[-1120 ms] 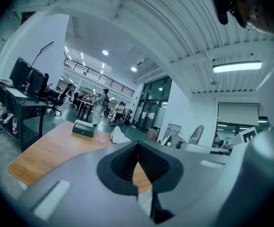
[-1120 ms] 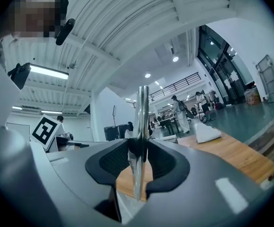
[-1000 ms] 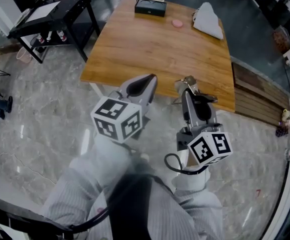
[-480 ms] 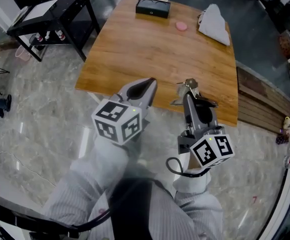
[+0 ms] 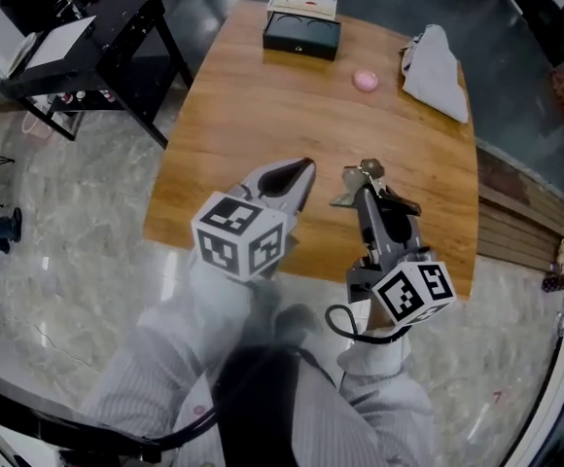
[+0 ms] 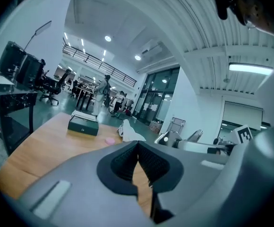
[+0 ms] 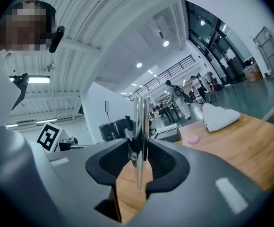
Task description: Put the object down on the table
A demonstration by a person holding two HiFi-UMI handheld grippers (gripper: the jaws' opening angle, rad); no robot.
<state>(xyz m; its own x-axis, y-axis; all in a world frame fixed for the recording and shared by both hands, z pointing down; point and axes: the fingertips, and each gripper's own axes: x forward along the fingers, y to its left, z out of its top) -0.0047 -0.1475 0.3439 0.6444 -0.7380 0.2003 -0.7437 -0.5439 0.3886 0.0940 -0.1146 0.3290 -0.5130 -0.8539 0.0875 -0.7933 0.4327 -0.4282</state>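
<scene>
cool ceiling lamps point(image 6: 107, 39) light the scene dimly; glare streaks the floor point(image 5: 78, 232) at left. gripper views bend fisheye, corners dark, right tool point(image 7: 138, 161) blurred.

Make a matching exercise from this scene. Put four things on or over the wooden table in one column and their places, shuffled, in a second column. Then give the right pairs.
Things:
1. black box
2. pink disc
3. white cloth
4. shiny metal piece

Places:
A. clamped in the right gripper
B. at the far right corner of the table
C. at the far edge, just in front of a white box
D. lying between the box and the cloth

Pairs: 1-C; 2-D; 3-B; 4-A
</scene>
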